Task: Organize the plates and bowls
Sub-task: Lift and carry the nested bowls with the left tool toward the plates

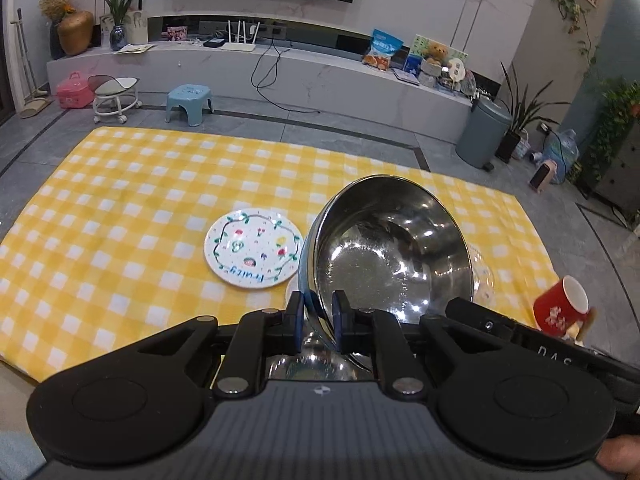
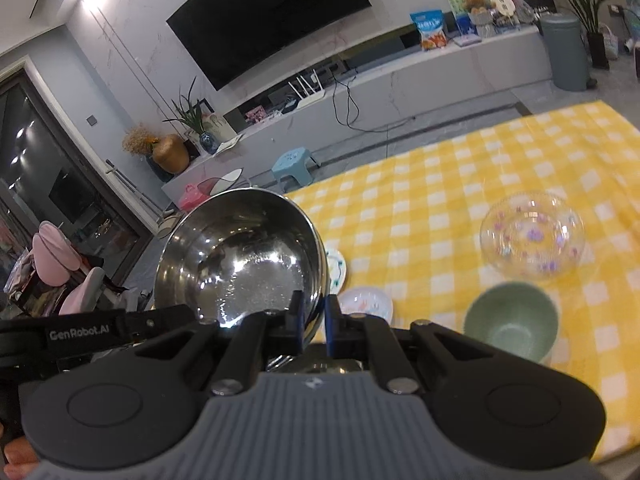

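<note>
The left gripper (image 1: 319,316) is clamped on the near rim of a steel bowl (image 1: 388,248), which tilts up above the yellow checked cloth (image 1: 140,184) — beside a painted plate (image 1: 253,249). The right gripper (image 2: 313,322) pinches the same kind of rim, its steel bowl (image 2: 240,260) raised and tilted, jaws nearly together. On the cloth lie a glass bowl (image 2: 532,236), a green bowl (image 2: 512,322) and a small white dish (image 2: 366,305) — all apart

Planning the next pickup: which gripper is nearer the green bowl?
Right. The right gripper sits just left of the green bowl; the left gripper is farther left, across the steel bowl.
</note>
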Demonstrator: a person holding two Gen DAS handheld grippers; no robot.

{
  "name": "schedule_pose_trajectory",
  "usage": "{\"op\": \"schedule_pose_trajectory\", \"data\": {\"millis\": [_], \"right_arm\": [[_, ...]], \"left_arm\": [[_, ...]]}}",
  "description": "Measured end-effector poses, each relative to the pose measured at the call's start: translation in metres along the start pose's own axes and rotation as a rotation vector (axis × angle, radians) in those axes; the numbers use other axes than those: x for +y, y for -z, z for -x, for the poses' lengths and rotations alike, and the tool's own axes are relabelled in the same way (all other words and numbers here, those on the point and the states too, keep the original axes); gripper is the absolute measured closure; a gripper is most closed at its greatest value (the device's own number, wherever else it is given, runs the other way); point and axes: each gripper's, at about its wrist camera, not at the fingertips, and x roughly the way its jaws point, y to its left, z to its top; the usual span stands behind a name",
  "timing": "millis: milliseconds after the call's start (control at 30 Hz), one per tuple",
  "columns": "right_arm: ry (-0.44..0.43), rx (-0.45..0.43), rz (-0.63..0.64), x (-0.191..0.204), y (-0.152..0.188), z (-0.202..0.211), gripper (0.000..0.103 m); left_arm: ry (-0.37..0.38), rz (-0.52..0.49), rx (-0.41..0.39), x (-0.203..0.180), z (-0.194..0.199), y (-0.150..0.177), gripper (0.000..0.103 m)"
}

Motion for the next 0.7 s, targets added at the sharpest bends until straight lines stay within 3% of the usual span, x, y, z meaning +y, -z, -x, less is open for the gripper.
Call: {"op": "schedule_pose_trajectory", "data": {"millis": [333,700], "right_arm": [[0.014,0.072,-0.033,-0.009,0.024,-0.003,0.096],[0.025,0.181,-0.057,-0.015,0.037,-0.031,0.095]], "left_arm": [[0.005,-0.055,0.086,0.008,-0.016,0.027,0.086],[0.016,-0.011,0.183,0.03,-0.044,0.046,0.087]]}}
